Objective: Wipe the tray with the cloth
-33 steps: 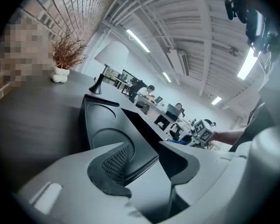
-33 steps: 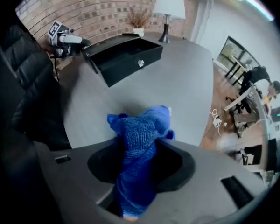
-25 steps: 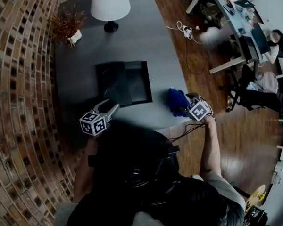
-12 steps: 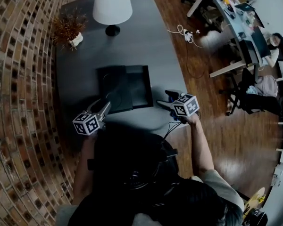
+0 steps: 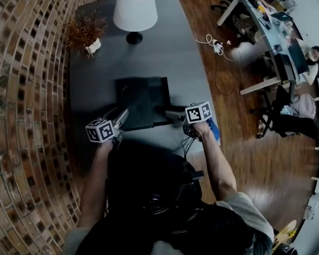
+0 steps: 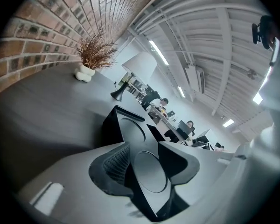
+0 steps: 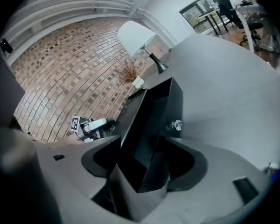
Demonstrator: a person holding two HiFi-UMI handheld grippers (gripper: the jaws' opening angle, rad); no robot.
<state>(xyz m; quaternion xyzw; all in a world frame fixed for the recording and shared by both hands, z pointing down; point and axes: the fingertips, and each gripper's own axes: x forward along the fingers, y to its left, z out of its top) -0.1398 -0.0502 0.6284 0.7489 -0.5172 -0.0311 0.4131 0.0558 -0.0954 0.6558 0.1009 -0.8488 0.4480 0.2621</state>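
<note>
Since the left gripper's [image 5: 119, 117] fingers pinch the tray [image 5: 157, 97] while the right gripper's [image 5: 173, 113], just closing, only loosely straddle its wall, lifting could tip it.

Brick wall [image 5: 21, 89] on my left, wooden floor [image 5: 244, 147] on my right. A white lamp [image 5: 135, 7] and dried plant [image 5: 85, 30] stand on the grey bench [image 5: 173, 57].

Grey table [image 5: 175, 62]; tray [image 5: 143, 102], lamp [image 5: 134, 12], plant [image 5: 87, 33]

Open-plan office: long grey desks [image 5: 261, 23] carrying dark monitors [image 5: 300, 49], black swivel chairs [image 5: 285, 122], a person [image 5: 315, 57] seated at a desk, white power strip [image 5: 218, 47] with cables on brown wood floor [image 5: 244, 147], red brick wall [image 5: 26, 116], white strip lights [image 6: 157, 52] on bare ceiling [image 6: 214, 41].
</note>
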